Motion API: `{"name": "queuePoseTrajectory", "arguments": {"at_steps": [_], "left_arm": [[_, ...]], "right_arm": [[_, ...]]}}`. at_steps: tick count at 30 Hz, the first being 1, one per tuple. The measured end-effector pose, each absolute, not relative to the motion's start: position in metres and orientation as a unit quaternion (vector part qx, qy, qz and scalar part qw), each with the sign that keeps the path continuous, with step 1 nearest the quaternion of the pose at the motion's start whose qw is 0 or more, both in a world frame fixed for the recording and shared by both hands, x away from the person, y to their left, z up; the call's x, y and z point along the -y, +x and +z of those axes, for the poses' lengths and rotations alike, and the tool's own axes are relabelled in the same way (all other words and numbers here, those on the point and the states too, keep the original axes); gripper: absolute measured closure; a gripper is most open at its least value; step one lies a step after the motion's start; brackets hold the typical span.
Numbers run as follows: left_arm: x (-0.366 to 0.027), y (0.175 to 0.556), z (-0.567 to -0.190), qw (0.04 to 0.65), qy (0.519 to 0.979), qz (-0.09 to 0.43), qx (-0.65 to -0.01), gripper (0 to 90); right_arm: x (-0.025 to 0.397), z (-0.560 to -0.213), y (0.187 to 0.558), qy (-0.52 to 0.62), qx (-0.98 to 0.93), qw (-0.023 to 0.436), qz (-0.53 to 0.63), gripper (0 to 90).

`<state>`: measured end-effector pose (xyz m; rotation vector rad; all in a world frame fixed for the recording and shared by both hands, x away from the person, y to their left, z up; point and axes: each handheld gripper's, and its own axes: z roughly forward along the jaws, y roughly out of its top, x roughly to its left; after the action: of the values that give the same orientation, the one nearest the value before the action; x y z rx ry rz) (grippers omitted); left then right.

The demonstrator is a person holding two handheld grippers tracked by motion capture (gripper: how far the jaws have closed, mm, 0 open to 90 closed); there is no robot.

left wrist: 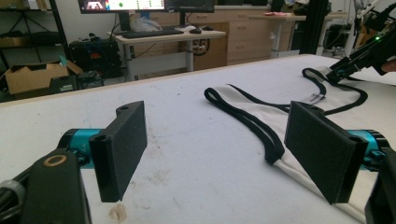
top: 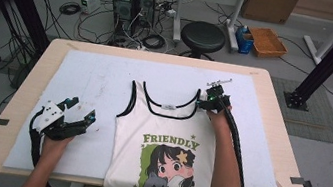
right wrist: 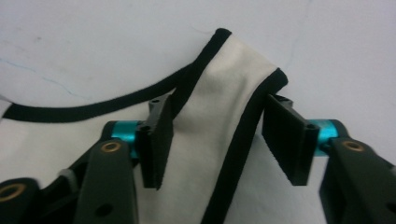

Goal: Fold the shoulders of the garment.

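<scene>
Tank top (top: 165, 144) lies flat on bench (top: 273, 110). Right gripper (top: 212, 101) released, jaws straddling the right strap (right wrist: 224, 112). Left gripper (top: 81, 116) released, beside the top's left edge.

1. Desk (top: 268, 140) is covered by a white mat (top: 90, 81); the tank top (top: 164, 144) takes the centre strip from 12 down to 6 and hangs over the near edge.
2. Mat is bare at 9 to 11 of the top, a wide lane for the left gripper (top: 79, 112), whose jaws stand wide apart.
3. From the left gripper view, the nearest obstacle is the black-trimmed left strap (left wrist: 252, 121), just beside the right-hand jaw.
4. Mat is bare at 2 to 4 of the top, beyond the right forearm (top: 225, 173).
5. Right gripper (right wrist: 217, 140) straddles the right strap (right wrist: 229, 116) at 1, with small gaps either side.
6. Its cable (top: 239, 145) trails along the forearm, crossing the 3 to 5 lane.
</scene>
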<state>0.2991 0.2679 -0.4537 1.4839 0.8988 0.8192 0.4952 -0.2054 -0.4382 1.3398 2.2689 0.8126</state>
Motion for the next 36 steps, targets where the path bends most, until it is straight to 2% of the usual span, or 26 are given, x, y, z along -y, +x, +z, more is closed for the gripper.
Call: {"name": "queuePoseTrajectory", "arguments": {"at_steps": [1,4,5,6,8,18,25,33,36], "left_arm": [[-0.268,0.299,-0.454,0.574,0.634,0.350,-0.383,21.2],[-0.268,0.299,-0.454,0.574,0.634,0.350,-0.383,21.3],[-0.268,0.299,-0.454,0.574,0.634,0.350,-0.383,21.2],[-0.268,0.299,-0.454,0.574,0.634,0.350,-0.383,21.2],[-0.268,0.299,-0.454,0.573,0.635,0.351,-0.382,21.3],[-0.268,0.299,-0.454,0.574,0.634,0.352,-0.381,21.2],[-0.268,0.299,-0.454,0.574,0.634,0.351,-0.381,21.2],[-0.267,0.298,-0.454,0.574,0.634,0.351,-0.381,21.3],[-0.267,0.299,-0.454,0.574,0.634,0.351,-0.382,21.2]], "right_arm": [[0.205,-0.439,0.497,0.475,-0.808,0.184,0.297,54.7],[0.205,-0.441,0.499,0.474,-0.804,0.174,0.313,63.2],[0.206,-0.441,0.499,0.477,-0.802,0.173,0.316,69.8],[0.207,-0.440,0.499,0.478,-0.801,0.170,0.318,82.9],[0.208,-0.439,0.499,0.477,-0.803,0.161,0.321,85.6],[0.204,-0.414,0.473,0.413,-0.805,0.207,0.373,86.5],[0.220,-0.411,0.437,0.360,-0.805,0.209,0.423,86.5],[0.220,-0.415,0.407,0.320,-0.826,0.193,0.422,85.8],[0.221,-0.413,0.397,0.310,-0.842,0.154,0.414,65.1]]}}
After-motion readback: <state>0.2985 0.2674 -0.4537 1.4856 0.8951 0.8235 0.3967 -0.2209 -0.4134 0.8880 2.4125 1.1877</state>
